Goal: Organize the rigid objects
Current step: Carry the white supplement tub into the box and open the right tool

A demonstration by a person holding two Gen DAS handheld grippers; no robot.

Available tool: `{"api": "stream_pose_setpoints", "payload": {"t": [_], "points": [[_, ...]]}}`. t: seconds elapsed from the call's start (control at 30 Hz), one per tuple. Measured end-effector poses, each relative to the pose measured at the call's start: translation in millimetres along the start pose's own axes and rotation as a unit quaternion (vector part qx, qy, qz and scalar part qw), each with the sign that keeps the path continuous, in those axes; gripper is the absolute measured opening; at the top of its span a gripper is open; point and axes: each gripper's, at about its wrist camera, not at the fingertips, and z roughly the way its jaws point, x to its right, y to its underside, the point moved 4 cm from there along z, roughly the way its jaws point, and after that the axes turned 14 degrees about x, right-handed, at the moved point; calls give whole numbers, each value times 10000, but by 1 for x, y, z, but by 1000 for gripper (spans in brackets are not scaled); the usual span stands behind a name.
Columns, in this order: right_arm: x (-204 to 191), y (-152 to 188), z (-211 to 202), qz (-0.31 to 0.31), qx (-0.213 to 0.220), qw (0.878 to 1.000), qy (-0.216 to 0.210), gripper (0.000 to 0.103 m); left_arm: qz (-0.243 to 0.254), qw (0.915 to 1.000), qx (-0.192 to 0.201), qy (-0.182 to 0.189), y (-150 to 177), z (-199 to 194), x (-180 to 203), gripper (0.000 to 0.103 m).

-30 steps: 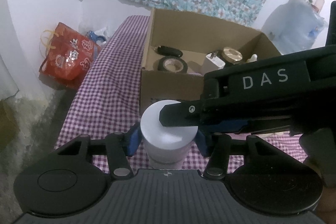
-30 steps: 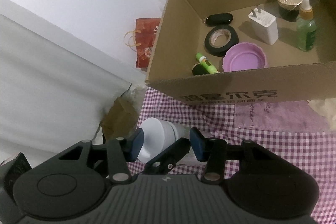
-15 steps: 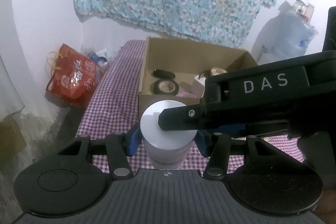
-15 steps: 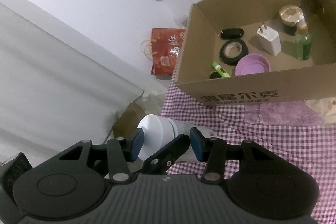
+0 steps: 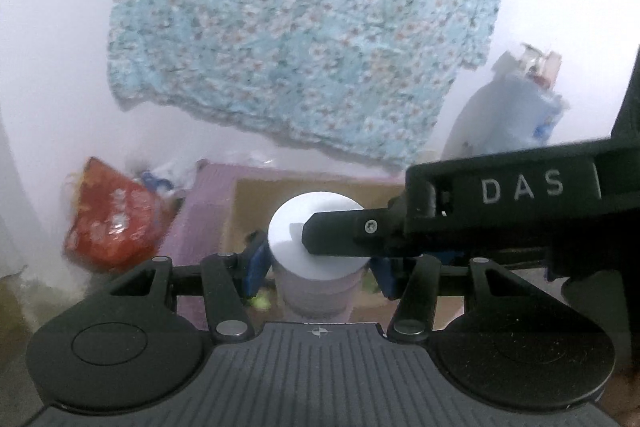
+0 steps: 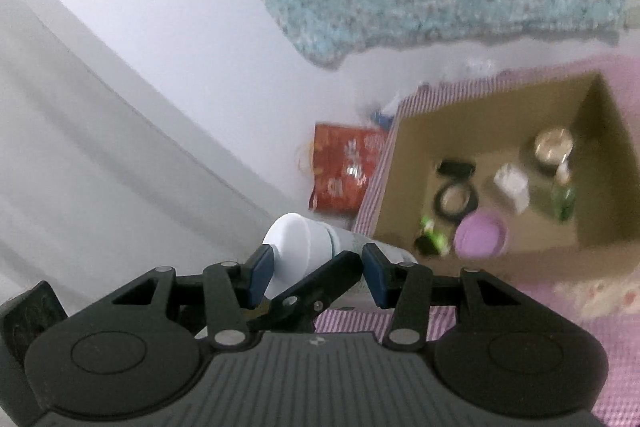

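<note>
The white cylindrical plastic bottle [image 5: 316, 247] sits up in the air between the blue-padded fingers of the left gripper [image 5: 318, 267], which is clamped on its sides just under the flat cap. The right gripper [image 6: 316, 269] reaches across from the side, and whether its fingers pinch the bottle or stand slightly apart I cannot tell. Beyond, the open brown cardboard box [image 6: 404, 183] rests on the purple checked cloth [image 6: 540, 311].

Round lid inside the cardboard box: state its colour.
Purple; the round lid in the cardboard box shows best from the right wrist.
</note>
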Motion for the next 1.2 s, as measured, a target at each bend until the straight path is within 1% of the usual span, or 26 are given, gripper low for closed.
{"api": "stream_pose_setpoints", "payload": {"t": [0.1, 0.17, 0.27, 0.47, 0.6, 0.73, 0.87, 1.0, 1.13, 1.17, 1.2], "points": [[17, -22, -2, 6, 138, 9999, 102, 52, 5, 9998, -45, 181, -7, 22, 15, 53], [34, -33, -1, 82, 168, 9997, 170, 52, 52, 9995, -110, 280, -6, 37, 25, 53], [64, -42, 3, 211, 162, 9991, 330, 52, -4, 9983, -342, 466, 3, 66, 37, 53], [128, -40, 18, 554, 23, 9965, 622, 52, -5, 9951, -740, 660, 37, 109, 55, 53], [162, -34, 31, 743, -114, 9944, 748, 52, -79, 9926, -980, 710, 57, 130, 60, 53], [189, -28, 45, 927, -233, 9922, 801, 52, -48, 9904, -1188, 703, 73, 144, 61, 53], [205, -21, 58, 992, -364, 9907, 857, 52, 63, 9885, -1351, 674, 86, 155, 64, 53], [209, -14, 63, 893, -451, 9904, 957, 52, 101, 9865, -1464, 720, 93, 158, 64, 53], [209, -14, 59, 743, -448, 9906, 1056, 52, 224, 9868, -1415, 758, 94, 155, 68, 61], [208, -15, 58, 713, -434, 9908, 1065, 53, 251, 9869, -1406, 750, 93, 155, 70, 67], [207, -17, 56, 662, -413, 9910, 1087, 53, 270, 9870, -1398, 748, 92, 155, 71, 71]]}}
